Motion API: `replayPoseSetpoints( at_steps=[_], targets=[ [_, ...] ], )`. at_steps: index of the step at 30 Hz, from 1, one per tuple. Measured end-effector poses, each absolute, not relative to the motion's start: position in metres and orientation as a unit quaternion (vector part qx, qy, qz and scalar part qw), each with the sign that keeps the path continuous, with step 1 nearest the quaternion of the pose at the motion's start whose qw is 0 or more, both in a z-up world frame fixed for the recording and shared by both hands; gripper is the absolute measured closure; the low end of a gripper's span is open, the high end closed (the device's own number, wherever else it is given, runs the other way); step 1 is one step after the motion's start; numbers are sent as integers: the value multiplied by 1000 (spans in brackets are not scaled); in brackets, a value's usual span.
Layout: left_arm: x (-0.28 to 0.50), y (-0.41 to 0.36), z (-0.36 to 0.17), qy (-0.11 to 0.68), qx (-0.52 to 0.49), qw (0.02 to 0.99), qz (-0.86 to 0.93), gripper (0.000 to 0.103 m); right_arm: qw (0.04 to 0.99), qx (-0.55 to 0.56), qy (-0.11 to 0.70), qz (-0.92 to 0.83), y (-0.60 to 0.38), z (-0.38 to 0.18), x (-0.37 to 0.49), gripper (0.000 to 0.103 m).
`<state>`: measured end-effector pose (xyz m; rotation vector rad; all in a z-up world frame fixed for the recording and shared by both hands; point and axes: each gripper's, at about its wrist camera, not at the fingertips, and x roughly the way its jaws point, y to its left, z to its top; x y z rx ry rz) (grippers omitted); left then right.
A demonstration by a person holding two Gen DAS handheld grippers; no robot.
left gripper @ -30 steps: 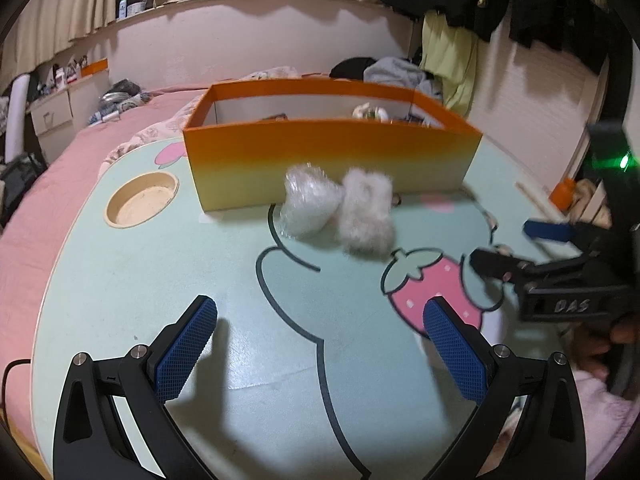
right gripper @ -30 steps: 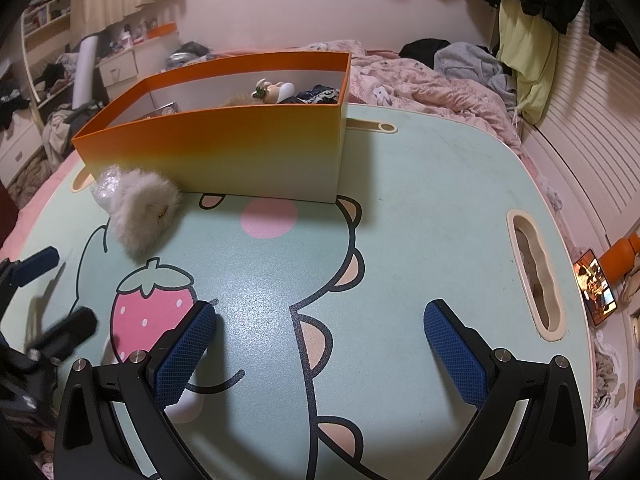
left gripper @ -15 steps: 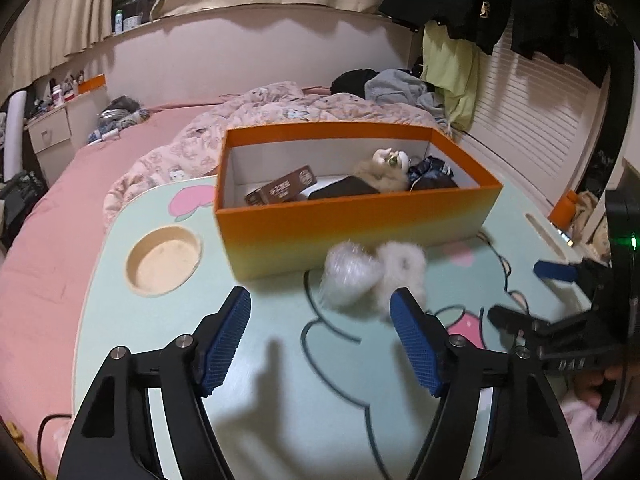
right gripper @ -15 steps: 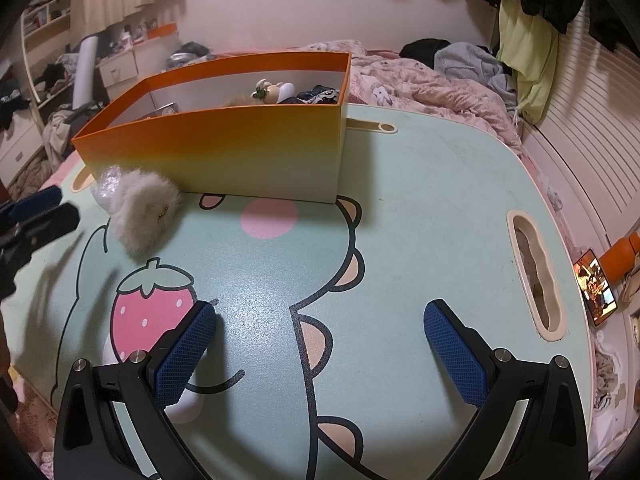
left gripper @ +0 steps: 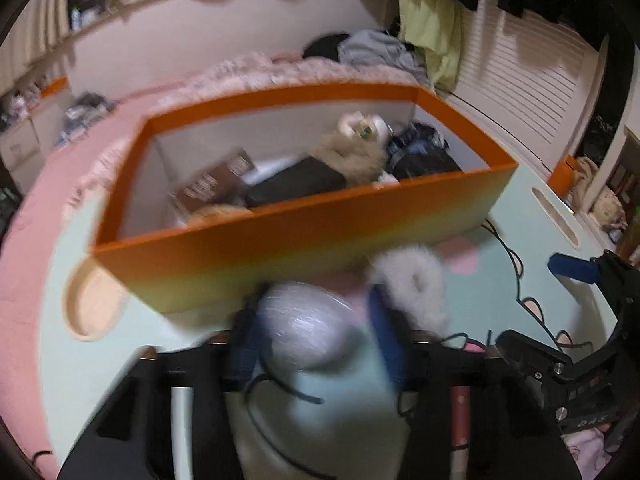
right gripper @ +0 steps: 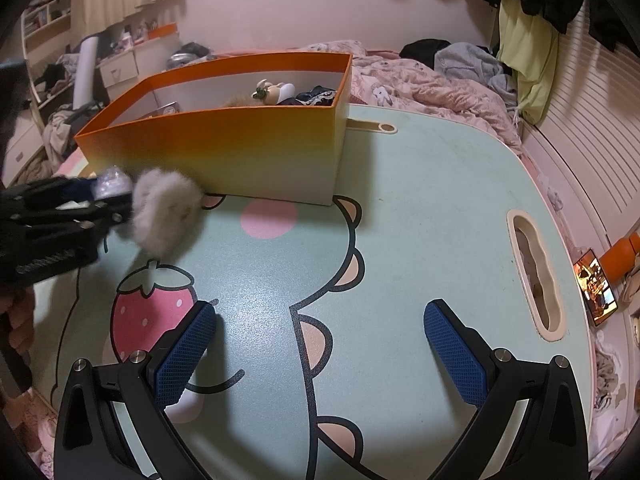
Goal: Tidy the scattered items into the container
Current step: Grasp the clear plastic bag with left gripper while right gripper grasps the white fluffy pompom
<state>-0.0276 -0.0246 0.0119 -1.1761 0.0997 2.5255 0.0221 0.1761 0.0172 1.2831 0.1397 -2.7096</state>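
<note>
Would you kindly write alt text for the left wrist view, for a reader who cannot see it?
Blurred fisheye view: the left gripper closes around a shiny plastic-wrapped bundle on a mint cartoon table, beside a white fluffy item. Behind them stands an orange box already holding several things; the right gripper is open at right.

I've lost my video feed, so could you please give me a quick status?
Left tongs straddling the shiny wrapped bundle, grip unclear through blur. Right tongs open, empty. Fluffy white item crowds the bundle, beside the orange box.
</note>
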Motion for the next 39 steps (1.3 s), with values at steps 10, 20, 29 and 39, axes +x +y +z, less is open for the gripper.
replayPoseSetpoints(
  at_steps=[10, 20, 29, 39],
  targets=[
    [9, -43, 31, -4, -361, 185, 914, 72, 70, 426, 46, -901, 176, 17, 22, 0],
    [73, -81, 47, -38, -319, 185, 929, 72, 74, 425, 44, -901, 176, 18, 22, 0],
    [85, -103, 57, -43, -300, 166, 939, 72, 144, 407, 8, -902, 162, 42, 19, 0],
    [88, -97, 59, -41, -294, 175, 939, 72, 182, 431, 27, -883, 105, 51, -16, 0]
  ],
)
